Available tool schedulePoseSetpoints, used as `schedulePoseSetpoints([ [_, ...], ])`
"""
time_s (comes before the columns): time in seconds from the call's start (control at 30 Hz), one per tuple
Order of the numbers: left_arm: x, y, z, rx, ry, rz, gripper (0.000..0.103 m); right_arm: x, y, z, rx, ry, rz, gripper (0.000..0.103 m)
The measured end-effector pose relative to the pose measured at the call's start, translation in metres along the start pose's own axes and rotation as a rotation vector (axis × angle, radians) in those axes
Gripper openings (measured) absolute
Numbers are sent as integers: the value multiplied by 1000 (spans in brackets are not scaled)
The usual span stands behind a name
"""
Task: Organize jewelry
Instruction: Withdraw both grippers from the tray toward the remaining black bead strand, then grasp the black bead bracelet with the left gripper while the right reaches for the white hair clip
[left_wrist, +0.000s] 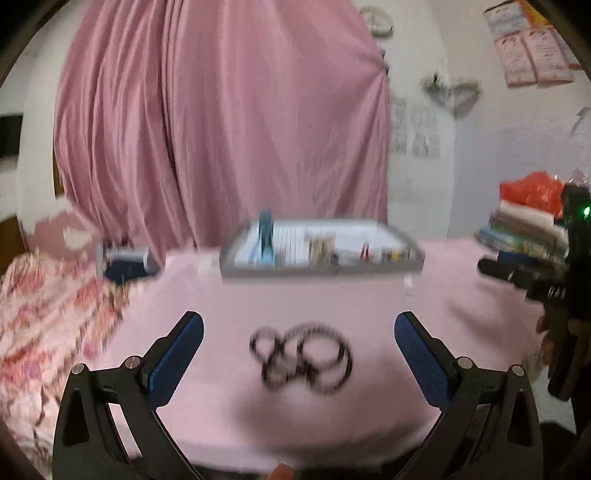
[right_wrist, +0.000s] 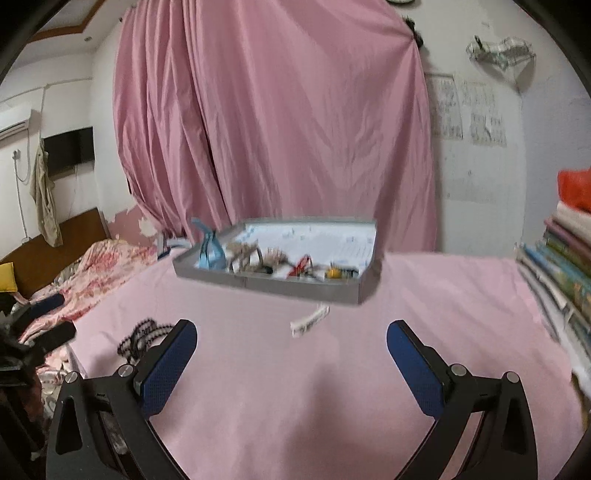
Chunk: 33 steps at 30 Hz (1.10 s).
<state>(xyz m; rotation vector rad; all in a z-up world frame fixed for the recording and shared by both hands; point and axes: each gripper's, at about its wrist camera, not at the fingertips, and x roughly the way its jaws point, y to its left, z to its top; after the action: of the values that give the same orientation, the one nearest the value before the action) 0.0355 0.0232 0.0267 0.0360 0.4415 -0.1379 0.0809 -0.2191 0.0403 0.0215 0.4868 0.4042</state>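
Note:
A tangle of black beaded bracelets (left_wrist: 303, 356) lies on the pink table cover, between and just ahead of my left gripper (left_wrist: 298, 325), which is open and empty. In the right wrist view the same bracelets (right_wrist: 142, 338) sit left of my open, empty right gripper (right_wrist: 291, 330). A small white hair clip (right_wrist: 309, 320) lies ahead of the right gripper. Farther back stands a grey organiser tray (left_wrist: 321, 268) (right_wrist: 273, 282) with a blue stand (right_wrist: 210, 251) and assorted small jewellery inside. The right gripper's black body (left_wrist: 554, 288) shows at the left view's right edge.
A pink curtain (right_wrist: 273, 122) hangs behind the table. A stack of folded fabrics and books (right_wrist: 561, 258) with a red bag (left_wrist: 532, 192) on top sits at the right. A bed with a floral quilt (right_wrist: 103, 269) lies to the left. A dark blue box (left_wrist: 127, 264) rests at the far left.

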Motion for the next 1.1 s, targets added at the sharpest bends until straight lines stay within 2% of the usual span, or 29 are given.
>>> schedulePoseSetpoints([
  [0.13,28,9,-24,-51,142,23,101,12,0,-13,-12,99,1,103],
  [0.23,37,14,-33,-76,177,28,101,17,0,-21,-24,140,4,103],
  [0.4,49,14,-36,-67,211,26,101,27,3,-31,-36,195,2,103],
  [0.63,73,17,-28,-94,303,23,101,39,3,-33,-44,243,-1,103],
  [1.1,91,17,-27,-53,357,70,101,54,-2,-26,-52,304,7,103],
])
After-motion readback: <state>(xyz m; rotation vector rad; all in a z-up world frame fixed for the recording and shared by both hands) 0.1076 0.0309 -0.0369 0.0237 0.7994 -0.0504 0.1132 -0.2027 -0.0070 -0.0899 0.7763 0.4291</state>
